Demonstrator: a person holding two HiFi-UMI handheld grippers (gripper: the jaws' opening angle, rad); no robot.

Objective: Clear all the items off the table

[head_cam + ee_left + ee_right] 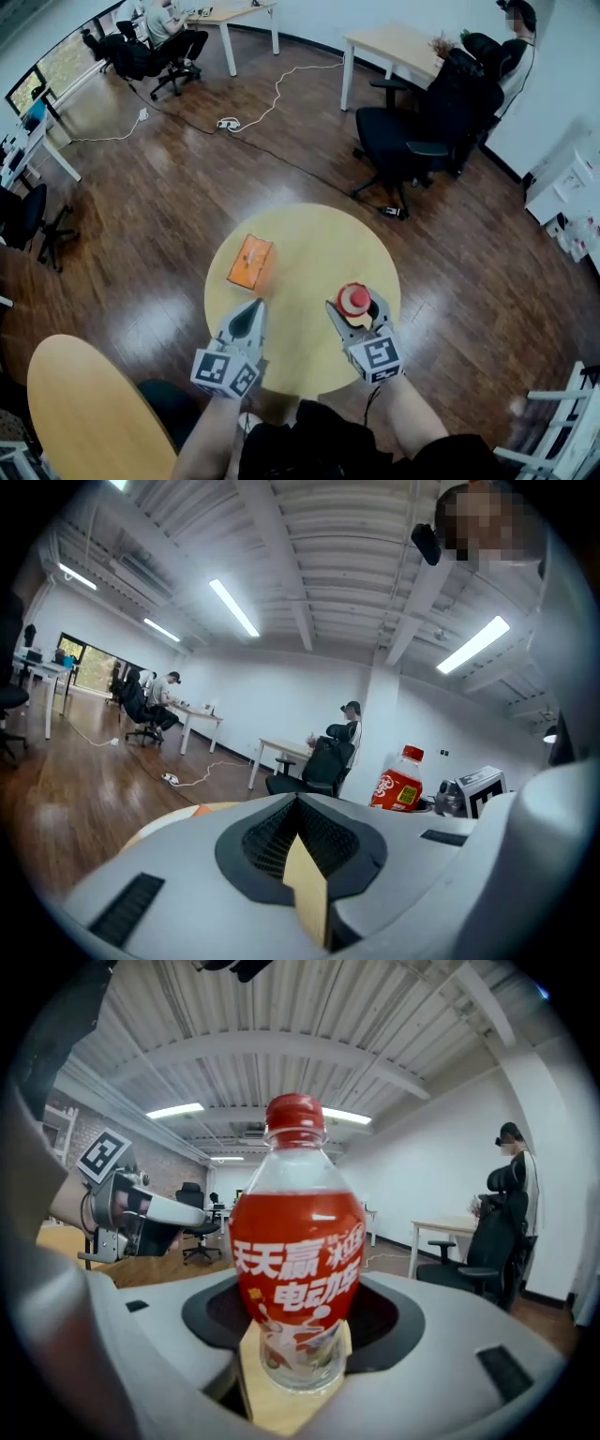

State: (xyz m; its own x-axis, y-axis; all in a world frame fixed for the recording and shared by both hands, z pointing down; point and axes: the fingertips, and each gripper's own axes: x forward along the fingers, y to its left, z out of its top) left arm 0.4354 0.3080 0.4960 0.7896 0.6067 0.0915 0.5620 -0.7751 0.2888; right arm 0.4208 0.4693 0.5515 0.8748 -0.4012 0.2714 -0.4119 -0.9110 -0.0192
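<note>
A red-labelled drink bottle (353, 297) with a red cap stands on the round yellow table (309, 234), near its front right. My right gripper (355, 307) has one jaw on each side of it. In the right gripper view the bottle (296, 1251) fills the gap and its sides meet the dark pads (214, 1321). An orange packet (250, 262) lies flat at the table's left. My left gripper (254, 307) hovers just in front of that packet, shut and empty. The left gripper view shows its jaws together, with the bottle (401, 782) off to the right.
A second yellow table (89, 412) stands at the lower left. A black office chair (403, 141) and a light desk (398, 47) are beyond the round table. White shelving (562, 197) lines the right wall. Cables (272, 94) run across the wooden floor. People sit at far desks.
</note>
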